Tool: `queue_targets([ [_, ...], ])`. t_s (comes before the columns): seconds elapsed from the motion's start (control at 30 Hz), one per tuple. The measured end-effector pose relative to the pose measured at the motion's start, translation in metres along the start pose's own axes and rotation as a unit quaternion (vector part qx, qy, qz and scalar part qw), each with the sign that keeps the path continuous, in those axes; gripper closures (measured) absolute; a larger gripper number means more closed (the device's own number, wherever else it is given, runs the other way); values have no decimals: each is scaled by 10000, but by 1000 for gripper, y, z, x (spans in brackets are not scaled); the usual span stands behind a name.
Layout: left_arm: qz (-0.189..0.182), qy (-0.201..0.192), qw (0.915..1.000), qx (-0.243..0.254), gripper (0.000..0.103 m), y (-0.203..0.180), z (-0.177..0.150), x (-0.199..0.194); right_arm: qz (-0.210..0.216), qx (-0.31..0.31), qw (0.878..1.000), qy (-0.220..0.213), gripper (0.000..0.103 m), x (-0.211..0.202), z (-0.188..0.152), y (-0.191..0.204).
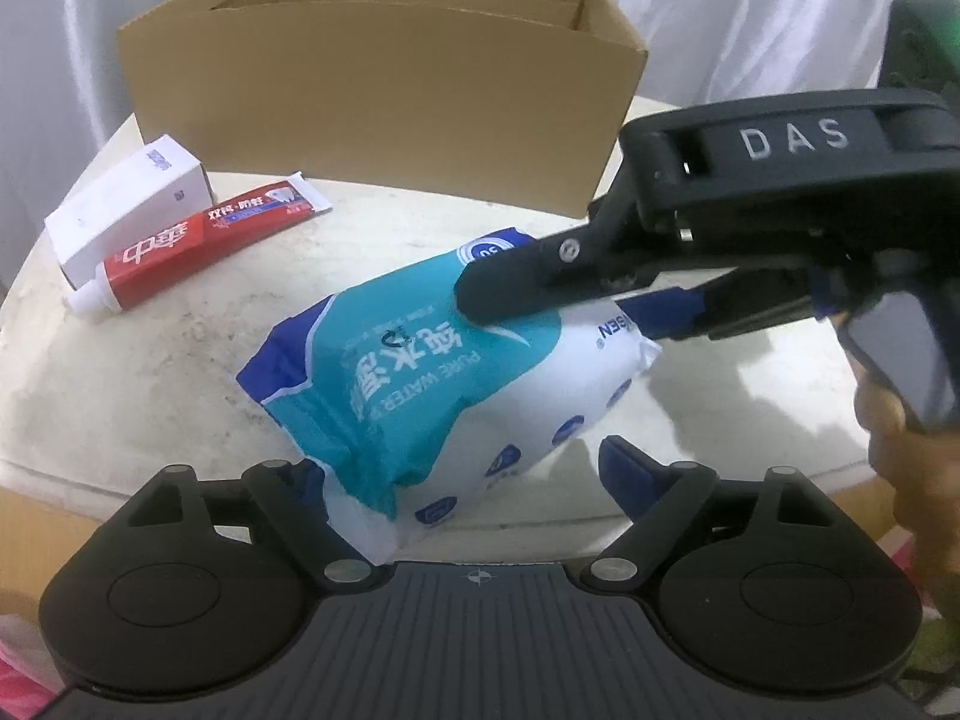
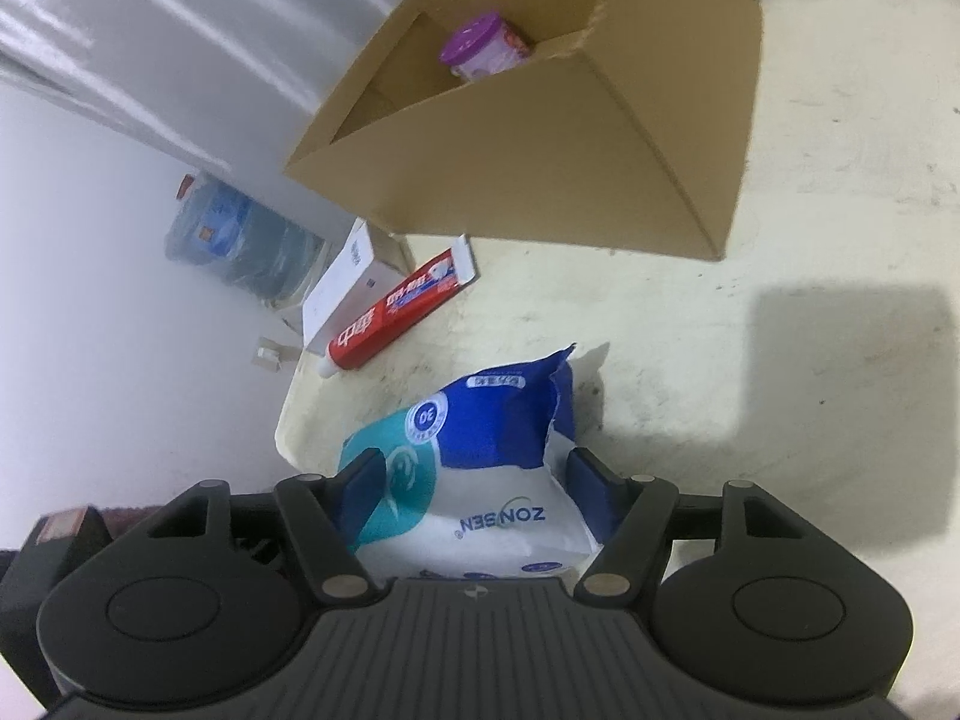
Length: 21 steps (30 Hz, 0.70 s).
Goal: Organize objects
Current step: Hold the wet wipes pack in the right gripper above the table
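Left wrist view: soft blue, teal and white wet-wipes pack (image 1: 444, 372) sits centre frame on the pale round table (image 1: 150, 396), between both grippers. Step looks like lifting it for the open brown cardboard box (image 1: 384, 102) at top. Right gripper (image 2: 474, 480) clamps the pack's end; left gripper (image 1: 465, 468) straddles it, right pad clear, not gripping. Next: lift, carry over the rim.

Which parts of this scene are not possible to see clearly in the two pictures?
- Box inside: left view, front wall hides it.
- Jar in the box: right view, label blurred, wall hides its base.
- Wipes pack: left view, near end behind the left claw.
- White carton: print too small.
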State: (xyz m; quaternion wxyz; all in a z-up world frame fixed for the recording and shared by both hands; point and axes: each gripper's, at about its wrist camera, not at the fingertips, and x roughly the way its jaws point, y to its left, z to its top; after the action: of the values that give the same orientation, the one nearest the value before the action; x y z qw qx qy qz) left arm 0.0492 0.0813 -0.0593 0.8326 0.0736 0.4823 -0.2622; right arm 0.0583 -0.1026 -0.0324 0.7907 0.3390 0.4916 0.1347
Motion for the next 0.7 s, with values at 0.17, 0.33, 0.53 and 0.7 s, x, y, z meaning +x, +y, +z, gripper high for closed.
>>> queue_targets([
  [0.17, 134, 64, 9999, -37, 11, 5, 2, 3, 3, 46, 10000, -5, 35, -2, 2, -5],
  [0.33, 100, 56, 9999, -19, 10, 7, 4, 8, 81, 53, 10000, 16, 34, 2, 0, -5],
  [0.53, 82, -37, 9999, 58, 14, 1, 3, 7, 86, -1, 10000, -24, 33, 3, -2, -4],
  [0.7, 88, -31, 10000, 32, 15, 0, 4, 7, 13, -80, 10000, -50, 33, 2, -4, 1],
])
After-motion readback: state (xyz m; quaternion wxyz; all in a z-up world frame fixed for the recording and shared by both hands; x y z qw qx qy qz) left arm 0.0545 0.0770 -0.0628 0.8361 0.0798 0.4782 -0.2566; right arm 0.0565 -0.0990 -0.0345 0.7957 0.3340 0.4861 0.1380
